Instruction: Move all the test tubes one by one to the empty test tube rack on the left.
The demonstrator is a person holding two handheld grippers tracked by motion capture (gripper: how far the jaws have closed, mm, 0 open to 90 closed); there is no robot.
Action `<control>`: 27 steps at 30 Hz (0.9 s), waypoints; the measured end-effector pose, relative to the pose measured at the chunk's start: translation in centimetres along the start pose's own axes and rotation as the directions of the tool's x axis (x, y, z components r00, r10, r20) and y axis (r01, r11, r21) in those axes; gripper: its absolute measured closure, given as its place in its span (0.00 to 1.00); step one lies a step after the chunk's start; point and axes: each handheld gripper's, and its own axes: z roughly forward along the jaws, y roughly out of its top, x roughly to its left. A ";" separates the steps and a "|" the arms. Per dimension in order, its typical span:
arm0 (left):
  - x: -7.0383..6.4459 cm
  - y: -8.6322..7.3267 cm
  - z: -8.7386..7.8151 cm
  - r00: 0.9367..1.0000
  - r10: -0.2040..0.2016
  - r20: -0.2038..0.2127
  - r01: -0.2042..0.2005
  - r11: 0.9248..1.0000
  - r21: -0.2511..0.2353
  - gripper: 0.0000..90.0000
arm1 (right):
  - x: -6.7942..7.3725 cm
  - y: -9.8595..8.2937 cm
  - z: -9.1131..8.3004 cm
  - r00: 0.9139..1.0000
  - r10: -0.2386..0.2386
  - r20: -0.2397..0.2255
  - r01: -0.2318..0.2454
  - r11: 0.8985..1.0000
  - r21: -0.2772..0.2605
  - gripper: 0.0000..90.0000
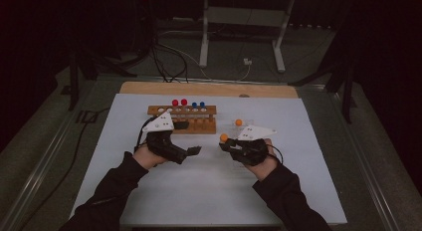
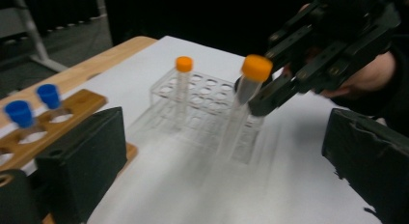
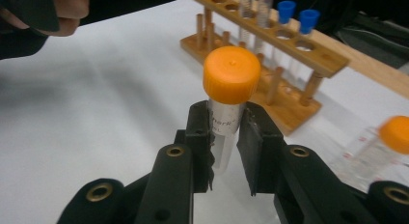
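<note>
White-covered table [image 1: 209, 191] in a dark room, with two racks of capped tubes.

The right gripper [image 3: 224, 137] is clamped on a clear plastic tube with an orange screw cap [image 3: 230, 84], held upright just below the cap, above the sheet near the clear plastic rack [image 2: 202, 101]. The left gripper [image 1: 194, 151] hovers with its jaws spread wide and empty, in front of the wooden tube rack [image 1: 182, 118] of red- and blue-capped tubes.

A lab — wooden tube rack [image 1: 182, 117], capped tubes [image 1: 179, 102].
</note>
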 end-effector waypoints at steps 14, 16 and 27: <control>-1.3 0.3 2.2 0.995 0.062 0.083 -0.063 0.998 0.006 0.46 | 1.6 0.0 1.5 0.998 -0.020 -0.065 0.022 0.999 0.028 0.83; -1.4 0.3 2.5 0.994 0.069 0.086 -0.070 0.997 0.009 0.50 | 1.7 0.1 1.5 0.997 -0.019 -0.069 0.021 0.999 0.027 0.83; -1.6 0.3 3.6 0.992 0.094 0.089 -0.096 0.995 0.022 0.75 | 1.9 0.2 1.4 0.997 -0.024 -0.077 0.026 0.999 0.022 0.83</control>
